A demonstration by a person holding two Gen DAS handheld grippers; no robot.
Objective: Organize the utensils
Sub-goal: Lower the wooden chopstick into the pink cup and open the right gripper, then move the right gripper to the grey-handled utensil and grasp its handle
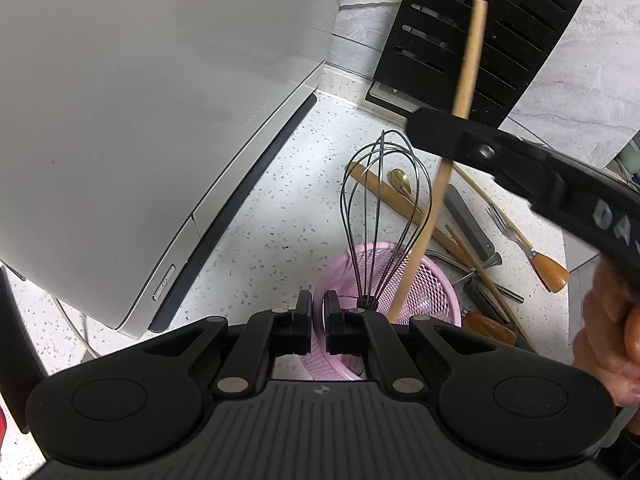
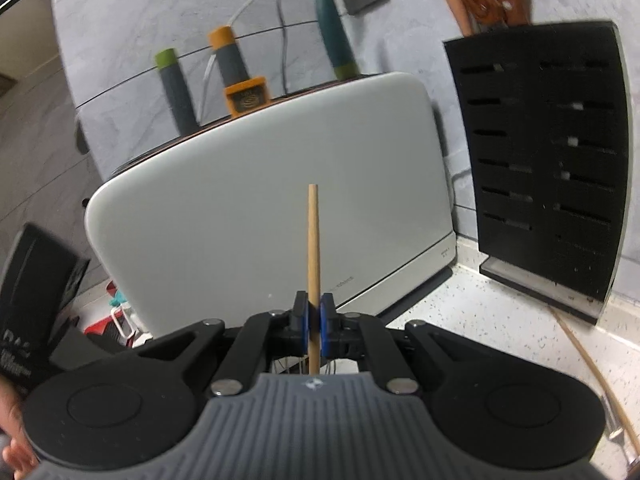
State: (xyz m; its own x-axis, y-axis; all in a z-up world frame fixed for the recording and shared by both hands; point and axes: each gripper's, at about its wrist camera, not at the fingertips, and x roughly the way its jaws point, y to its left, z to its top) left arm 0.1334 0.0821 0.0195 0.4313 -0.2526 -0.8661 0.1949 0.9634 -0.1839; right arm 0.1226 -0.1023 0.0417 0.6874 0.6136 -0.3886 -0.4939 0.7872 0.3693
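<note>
A pink mesh basket (image 1: 432, 280) stands on the speckled counter with a wire whisk (image 1: 384, 200) upright in it. My left gripper (image 1: 318, 320) is shut on the basket's near rim. A long wooden stick (image 1: 468, 68) slants down into the basket beside the whisk. My right gripper (image 1: 436, 132) comes in from the right and is shut on the stick's middle. In the right wrist view the stick (image 2: 313, 240) stands upright between the blue pads (image 2: 325, 328) of that gripper (image 2: 314, 320). The stick's lower end is hidden behind the basket wall.
A white appliance (image 1: 160, 120) fills the left; a black slotted knife block (image 1: 480, 32) stands against the wall. Loose utensils lie right of the basket: a gold spoon (image 1: 400, 180), a grey-handled tool (image 1: 468, 220), a wooden-handled fork (image 1: 532, 248). A person's hand (image 1: 608, 340) is at the right edge.
</note>
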